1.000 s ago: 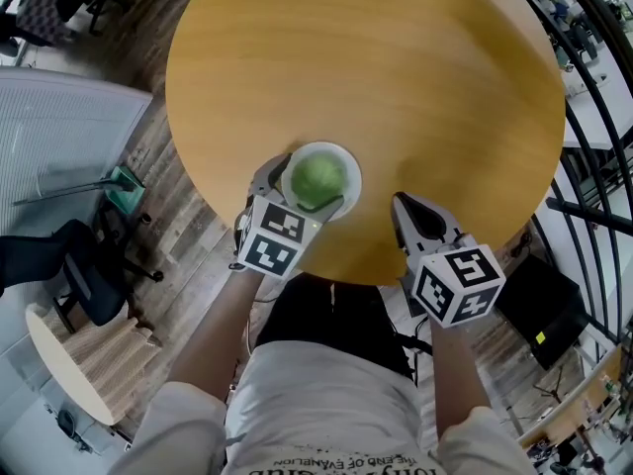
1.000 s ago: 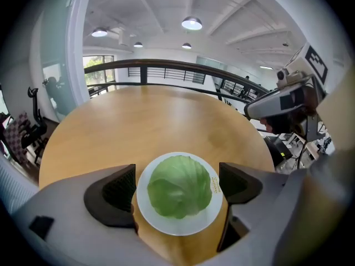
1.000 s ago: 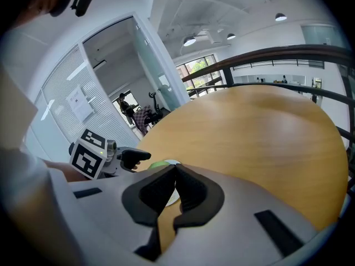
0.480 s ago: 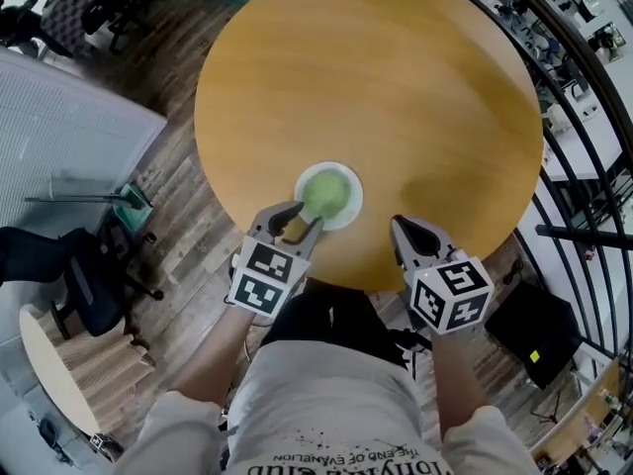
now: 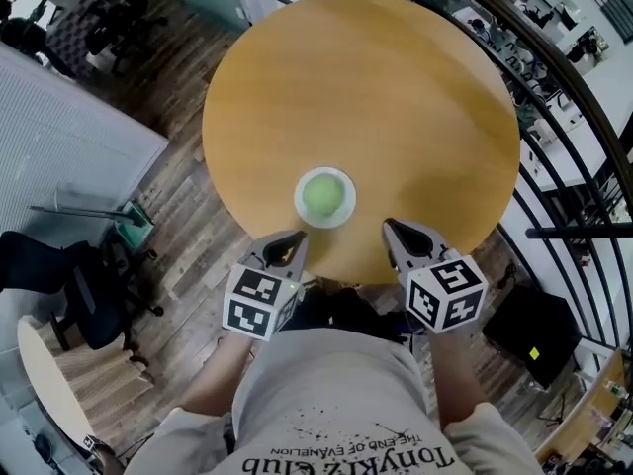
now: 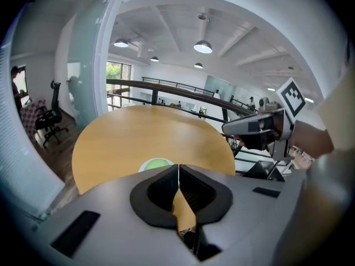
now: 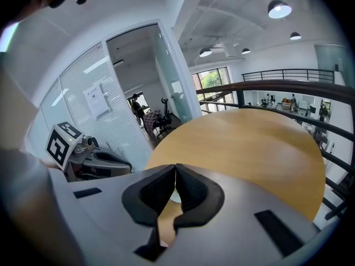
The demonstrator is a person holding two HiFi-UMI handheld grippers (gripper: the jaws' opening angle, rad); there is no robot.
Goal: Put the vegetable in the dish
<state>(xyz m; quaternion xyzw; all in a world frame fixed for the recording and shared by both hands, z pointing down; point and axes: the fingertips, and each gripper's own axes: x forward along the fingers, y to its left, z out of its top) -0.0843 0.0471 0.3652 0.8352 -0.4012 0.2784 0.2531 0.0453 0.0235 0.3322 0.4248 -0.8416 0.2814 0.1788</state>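
The task looks done. The round pale-green vegetable (image 5: 321, 195) sits inside the small white round dish (image 5: 300, 207), which stands on the round light-wood table (image 5: 396, 97), near the edge closest to the person. Nothing else lies on the tabletop.

Both tools are clear of the dish, held at the near rim of the table. The left gripper (image 6: 178, 175) has its dark pads pressed together along a thin seam, with nothing between them; only the wood and a sliver of the dish show beyond the tips. The right gripper (image 7: 175, 175) is the same — pads meeting at the tips, empty, and pointed across the table.

As far as the pictures show, nothing is left to place. At most the two hands need to rest or draw away, and that is a judgement, not something seen.

Counted: one vegetable, one dish, one table bearing them and two grippers — each carrying one marker cube.
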